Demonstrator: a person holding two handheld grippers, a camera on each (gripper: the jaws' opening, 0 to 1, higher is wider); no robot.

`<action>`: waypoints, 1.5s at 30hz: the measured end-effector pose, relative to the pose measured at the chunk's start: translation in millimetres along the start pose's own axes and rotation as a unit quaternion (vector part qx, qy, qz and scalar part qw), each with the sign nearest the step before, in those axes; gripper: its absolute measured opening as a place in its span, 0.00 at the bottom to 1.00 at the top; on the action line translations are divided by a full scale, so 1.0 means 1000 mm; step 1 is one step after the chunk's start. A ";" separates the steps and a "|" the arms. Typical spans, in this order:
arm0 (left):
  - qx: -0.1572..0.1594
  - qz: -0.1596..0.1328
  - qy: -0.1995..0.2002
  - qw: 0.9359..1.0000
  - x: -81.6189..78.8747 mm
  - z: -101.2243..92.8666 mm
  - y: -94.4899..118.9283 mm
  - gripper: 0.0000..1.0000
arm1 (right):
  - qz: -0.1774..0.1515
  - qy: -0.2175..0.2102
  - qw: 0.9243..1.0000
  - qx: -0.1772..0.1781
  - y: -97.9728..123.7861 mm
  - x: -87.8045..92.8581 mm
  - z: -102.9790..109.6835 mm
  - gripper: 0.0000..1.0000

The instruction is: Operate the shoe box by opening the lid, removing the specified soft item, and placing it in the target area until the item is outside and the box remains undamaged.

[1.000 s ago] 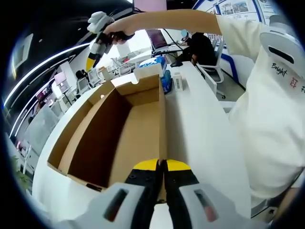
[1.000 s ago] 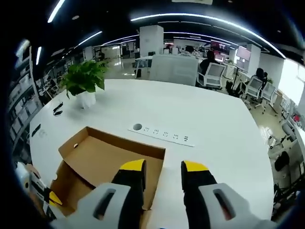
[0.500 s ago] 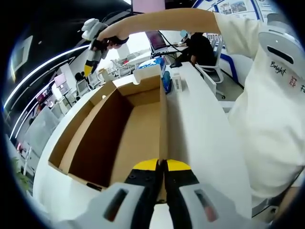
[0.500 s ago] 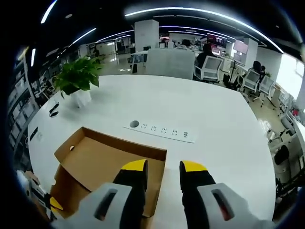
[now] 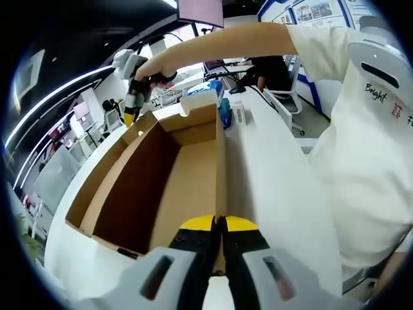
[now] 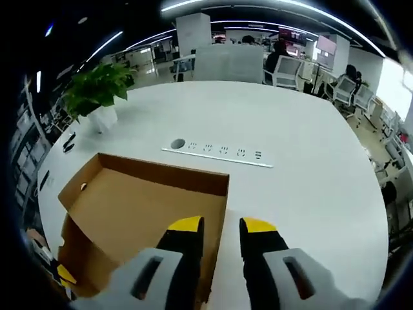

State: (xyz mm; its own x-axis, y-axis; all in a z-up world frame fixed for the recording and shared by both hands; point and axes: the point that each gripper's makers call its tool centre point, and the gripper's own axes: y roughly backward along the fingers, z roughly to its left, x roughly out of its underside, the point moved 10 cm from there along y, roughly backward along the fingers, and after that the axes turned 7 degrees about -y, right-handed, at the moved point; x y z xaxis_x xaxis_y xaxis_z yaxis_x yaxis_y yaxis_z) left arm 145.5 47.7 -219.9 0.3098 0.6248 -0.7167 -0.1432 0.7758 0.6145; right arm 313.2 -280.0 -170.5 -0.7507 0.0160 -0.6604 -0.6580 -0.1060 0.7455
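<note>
White bench (image 6: 303, 168): carries everything ahead of your tongs. Shoe box (image 5: 161, 187): open, cardboard, interior looks bare; soft item not visible, location cannot tell. Your left tongs (image 5: 219, 224): jaws closed, apparently pinching box's near wall, likely to steady it. Your right tongs (image 6: 217, 225): jaws slightly parted, holding nothing, poised above box's far end, wall just below tips. Potted plant (image 6: 95, 93), power strip (image 6: 216, 154): beyond box, well apart.

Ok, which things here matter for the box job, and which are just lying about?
Job:
- open cardboard shoe box
- left tool, shut on the box's near edge
- right tool, open above the box

Lying about:
- potted plant
- table power strip
- blue packet
</note>
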 end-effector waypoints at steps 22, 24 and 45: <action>0.003 0.000 -0.007 1.000 0.001 -0.001 0.001 0.03 | 0.046 -0.029 0.998 0.007 -0.031 0.008 -0.006 0.16; 0.002 0.001 -0.007 1.000 0.001 -0.001 0.001 0.03 | 0.048 -0.027 0.998 0.012 -0.032 0.008 -0.007 0.17; -0.028 -0.012 -0.012 0.999 0.004 -0.001 0.001 0.07 | 0.001 -0.027 0.999 0.029 -0.034 -0.004 0.000 0.00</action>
State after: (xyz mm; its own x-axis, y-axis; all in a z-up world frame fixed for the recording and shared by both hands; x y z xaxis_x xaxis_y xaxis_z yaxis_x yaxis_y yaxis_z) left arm 145.7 51.2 -222.5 0.3364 0.6042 -0.7223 -0.1878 0.7946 0.5773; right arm 338.5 -276.6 -193.2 -0.7525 0.0700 -0.6549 -0.6583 -0.0477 0.7513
